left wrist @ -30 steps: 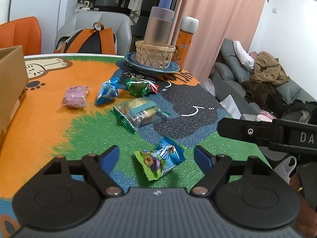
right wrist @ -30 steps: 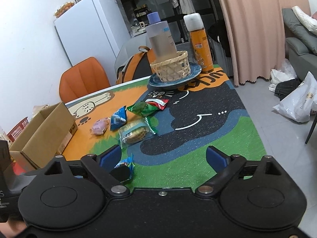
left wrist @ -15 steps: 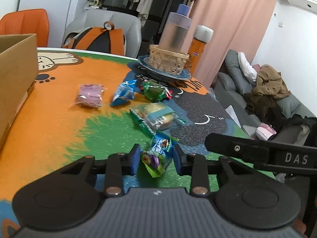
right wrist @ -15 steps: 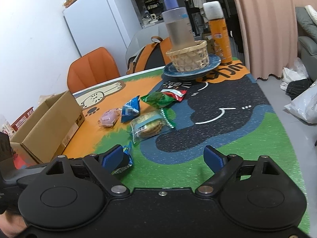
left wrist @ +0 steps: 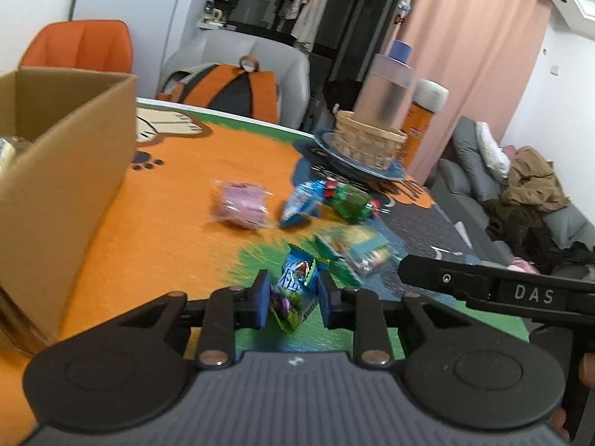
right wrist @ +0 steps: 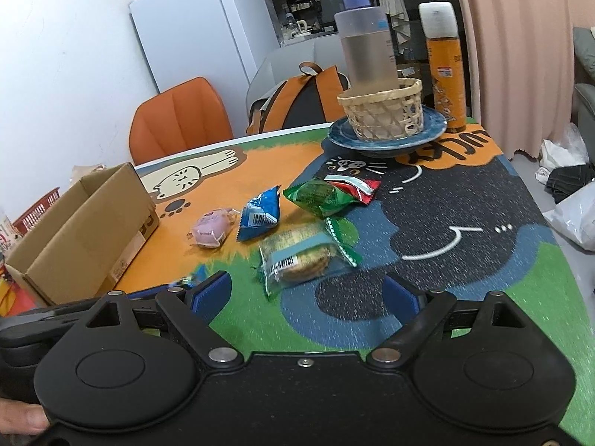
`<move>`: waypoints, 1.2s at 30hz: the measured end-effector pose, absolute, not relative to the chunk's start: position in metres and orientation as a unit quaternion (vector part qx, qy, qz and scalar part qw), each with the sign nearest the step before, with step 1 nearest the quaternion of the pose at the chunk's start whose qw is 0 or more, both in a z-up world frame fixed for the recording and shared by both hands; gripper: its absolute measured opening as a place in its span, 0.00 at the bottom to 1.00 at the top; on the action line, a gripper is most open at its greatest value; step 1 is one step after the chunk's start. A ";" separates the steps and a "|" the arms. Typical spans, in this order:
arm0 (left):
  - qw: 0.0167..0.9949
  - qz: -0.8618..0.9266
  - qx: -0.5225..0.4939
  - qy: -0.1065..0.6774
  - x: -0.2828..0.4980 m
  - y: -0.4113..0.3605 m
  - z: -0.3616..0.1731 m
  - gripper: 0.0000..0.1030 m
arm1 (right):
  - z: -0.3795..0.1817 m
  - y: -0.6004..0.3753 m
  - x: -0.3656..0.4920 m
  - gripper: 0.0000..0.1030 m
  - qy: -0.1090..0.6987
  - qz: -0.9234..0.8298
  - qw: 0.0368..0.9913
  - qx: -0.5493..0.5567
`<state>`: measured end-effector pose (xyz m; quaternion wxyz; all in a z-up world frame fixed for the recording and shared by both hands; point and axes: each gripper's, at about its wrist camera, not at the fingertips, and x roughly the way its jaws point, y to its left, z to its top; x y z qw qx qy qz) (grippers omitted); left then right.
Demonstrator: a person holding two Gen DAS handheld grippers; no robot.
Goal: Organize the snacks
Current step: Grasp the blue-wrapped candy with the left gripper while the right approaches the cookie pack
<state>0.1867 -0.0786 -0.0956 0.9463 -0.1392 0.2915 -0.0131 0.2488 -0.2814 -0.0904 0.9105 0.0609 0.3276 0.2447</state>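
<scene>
My left gripper point(left wrist: 293, 299) had just been closing and now pinched the blue-green snack packet point(left wrist: 295, 290) above the tabletop's point(right wrist: 483, 260) near edge. My right gripper point(right wrist: 306, 291) gaped wide, empty. The cardboard box point(right wrist: 85, 223) stood near the left edge (four packets lay between it and the plate point(right wrist: 386, 135)).

Cardboard box point(right wrist: 85, 223) sitting left of the right gripper point(right wrist: 305, 293); snack packets point(right wrist: 297, 256) lying ahead on the table mat point(right wrist: 465, 260); basket point(right wrist: 383, 115) standing beyond them.
</scene>
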 end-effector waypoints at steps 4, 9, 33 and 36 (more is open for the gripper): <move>0.945 -0.003 -0.136 0.298 0.190 -0.073 -0.095 0.28 | -0.093 -0.271 0.259 0.86 0.330 0.241 0.911 0.046; 0.946 0.008 -0.124 0.299 0.189 -0.071 -0.097 0.55 | -0.095 -0.263 0.268 0.87 0.333 0.241 0.911 0.034; 0.949 0.031 -0.090 0.301 0.213 -0.093 -0.108 0.48 | -0.100 -0.260 0.288 0.87 0.337 0.240 0.910 0.030; 0.949 0.021 -0.093 0.301 0.211 -0.090 -0.106 0.34 | -0.100 -0.255 0.288 0.87 0.335 0.244 0.910 0.021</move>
